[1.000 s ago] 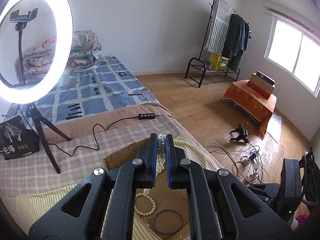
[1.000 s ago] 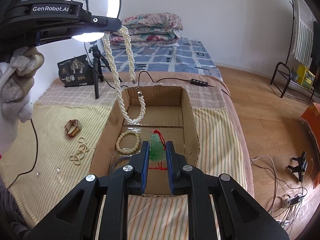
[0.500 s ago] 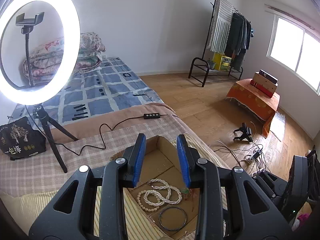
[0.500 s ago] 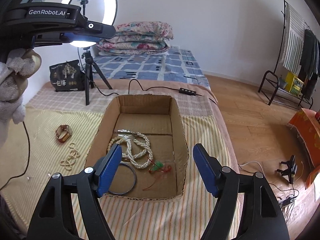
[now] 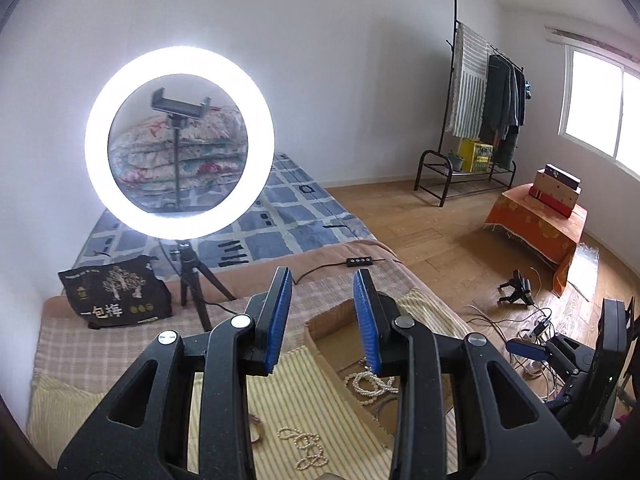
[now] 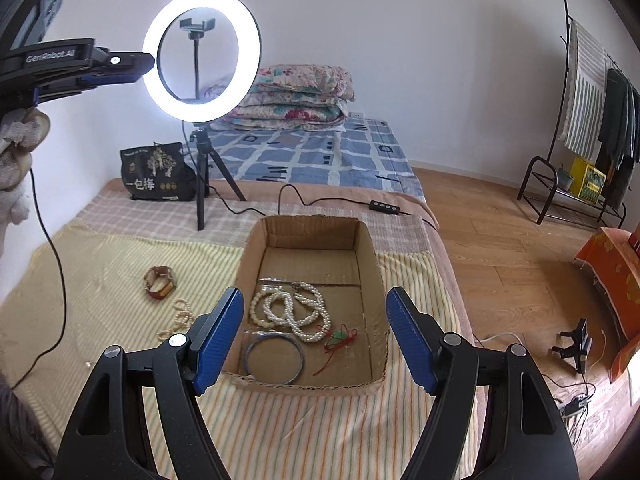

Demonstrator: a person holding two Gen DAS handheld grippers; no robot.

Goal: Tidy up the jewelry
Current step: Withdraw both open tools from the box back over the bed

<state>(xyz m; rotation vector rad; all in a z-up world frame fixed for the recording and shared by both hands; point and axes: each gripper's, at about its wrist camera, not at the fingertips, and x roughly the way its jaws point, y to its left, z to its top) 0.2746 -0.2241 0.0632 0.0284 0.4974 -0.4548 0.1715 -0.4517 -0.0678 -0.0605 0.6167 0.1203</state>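
Observation:
A cardboard box lies open on the striped cloth. Inside lie a long pearl necklace, a bead bracelet, a dark bangle and a green pendant on red cord. On the cloth to the left of the box lie a brown bracelet and a small pearl string. My right gripper is open and empty above the box's near end. My left gripper is open and empty, high up and left of the box; the pearl string lies below it.
A lit ring light on a tripod stands on the bed behind the box, with its cable running across. A black bag sits at the back left. Folded quilts lie by the wall. The bed edge drops to wooden floor on the right.
Both grippers opened and dropped their loads into the box: the pearl necklace from the left, the green pendant from the right. The left gripper has since swung away to the left.

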